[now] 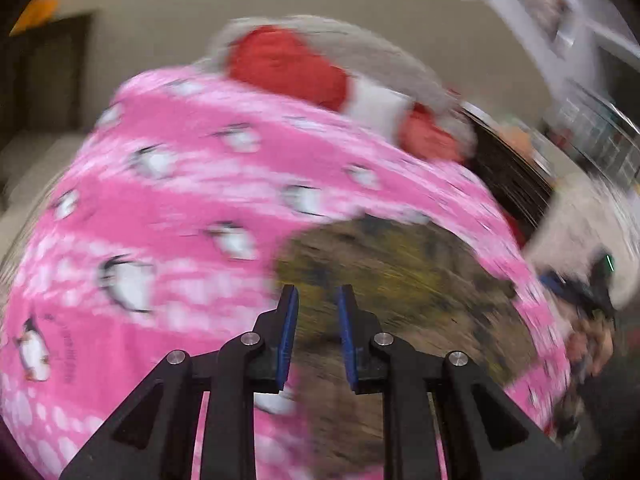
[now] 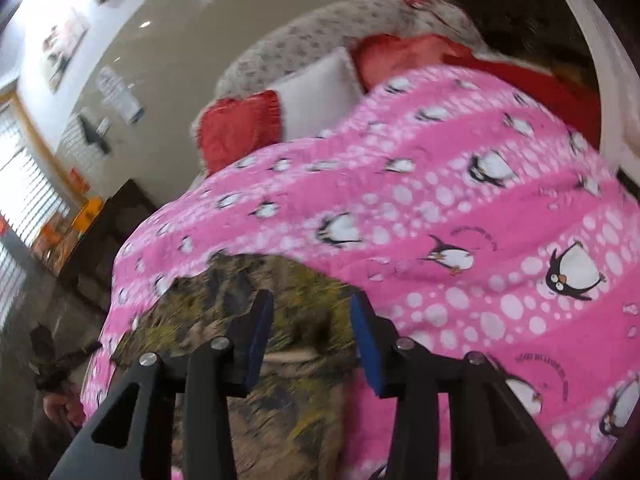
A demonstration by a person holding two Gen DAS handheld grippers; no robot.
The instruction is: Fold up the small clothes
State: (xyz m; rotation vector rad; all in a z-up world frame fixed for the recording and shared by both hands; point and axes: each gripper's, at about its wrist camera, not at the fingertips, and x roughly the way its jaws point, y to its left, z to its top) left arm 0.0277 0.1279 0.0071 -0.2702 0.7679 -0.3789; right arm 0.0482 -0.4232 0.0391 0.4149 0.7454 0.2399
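So, the small garment [image 1: 400, 272] is a camouflage-print piece in olive, brown and black. It's laid out on a pink blanket [image 1: 180, 208] printed with penguins and white dots, and it's seen right ahead of both claws. In the left wrist view everything is badly smeared, so the garment's shape and folds can't be made out. In the right wrist view the garment [image 2: 240, 280] is a bit clearer. Its far edge is seen as a ragged curve against the pink blanket [image 2: 480, 220].

The left gripper [image 1: 316, 300] is pointed down at the garment. Its blue pads [image 1: 290, 336] are seen with a narrow gap between them, and no cloth can be seen pinched there. The right gripper [image 2: 310, 312] is also aimed down over the garment. Its blue pads [image 2: 366, 340] are spread noticeably wider, with nothing clamped; only cloth lying beyond is seen through the gap. Whether either set of tips is touching the fabric can't be told through the blur.

Behind the blanket, a red cushion [image 2: 240, 128] and a white cushion [image 2: 320, 96] are propped side by side against a pale speckled sofa [image 2: 304, 40].
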